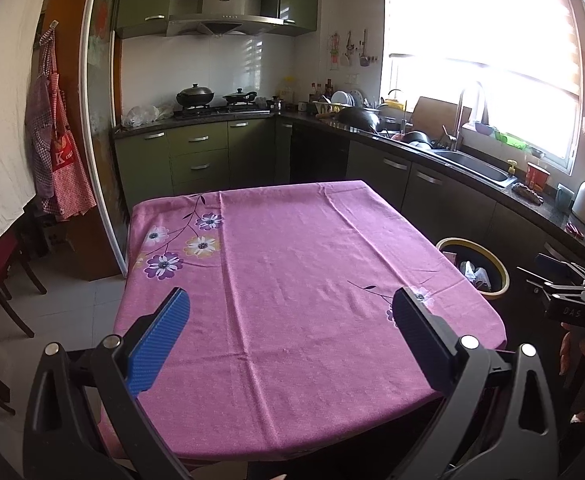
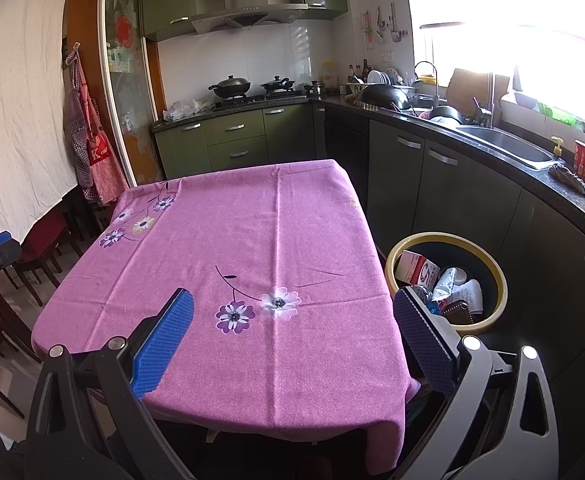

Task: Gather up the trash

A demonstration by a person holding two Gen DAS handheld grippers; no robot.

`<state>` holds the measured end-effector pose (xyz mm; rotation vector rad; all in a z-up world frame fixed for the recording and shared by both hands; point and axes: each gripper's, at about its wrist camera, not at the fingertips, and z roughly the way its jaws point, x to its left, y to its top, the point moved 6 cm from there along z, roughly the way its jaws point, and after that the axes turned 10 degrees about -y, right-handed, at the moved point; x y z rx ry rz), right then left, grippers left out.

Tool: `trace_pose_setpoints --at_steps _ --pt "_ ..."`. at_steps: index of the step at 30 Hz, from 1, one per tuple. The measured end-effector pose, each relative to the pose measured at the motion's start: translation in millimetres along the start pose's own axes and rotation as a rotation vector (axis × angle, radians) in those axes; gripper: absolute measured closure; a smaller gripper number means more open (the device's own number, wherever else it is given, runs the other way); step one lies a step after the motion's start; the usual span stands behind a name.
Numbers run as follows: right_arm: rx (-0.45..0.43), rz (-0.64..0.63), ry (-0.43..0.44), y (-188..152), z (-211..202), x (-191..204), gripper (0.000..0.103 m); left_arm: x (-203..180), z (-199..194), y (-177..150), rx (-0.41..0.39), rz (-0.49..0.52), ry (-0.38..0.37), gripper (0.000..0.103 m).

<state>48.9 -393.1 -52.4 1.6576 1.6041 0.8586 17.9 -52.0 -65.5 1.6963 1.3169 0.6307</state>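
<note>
A table under a pink flowered cloth (image 1: pixel 292 272) (image 2: pixel 244 240) fills both views, and I see nothing lying on it. To its right on the floor stands a round bin with a yellow rim (image 2: pixel 496 280) (image 1: pixel 502 276). Inside lies trash (image 2: pixel 440 280): a red-and-white carton, crumpled paper and wrappers. My left gripper (image 1: pixel 292 304) hangs open over the table's near edge, nothing between its blue pads. My right gripper (image 2: pixel 292 304) is open too, over the near right corner, its right finger (image 2: pixel 420 332) next to the bin. The right gripper's body (image 1: pixel 572 300) shows at the left wrist view's right edge.
Dark cabinets and a counter with a sink (image 2: pixel 508 146) run along the right, close beside the bin. A stove with pots (image 1: pixel 216 100) stands at the back. Wooden chairs (image 1: pixel 0 292) and hanging aprons (image 1: pixel 60 148) are on the left. Tiled floor (image 1: pixel 68 304) lies left of the table.
</note>
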Motion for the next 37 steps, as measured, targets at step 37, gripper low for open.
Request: trace_pose_setpoints --at_steps 37 --pt "0.033 -0.012 0.0 -1.7 29.4 4.2 0.005 37.2 53.1 10.1 0.064 -0.043 0.066 0.006"
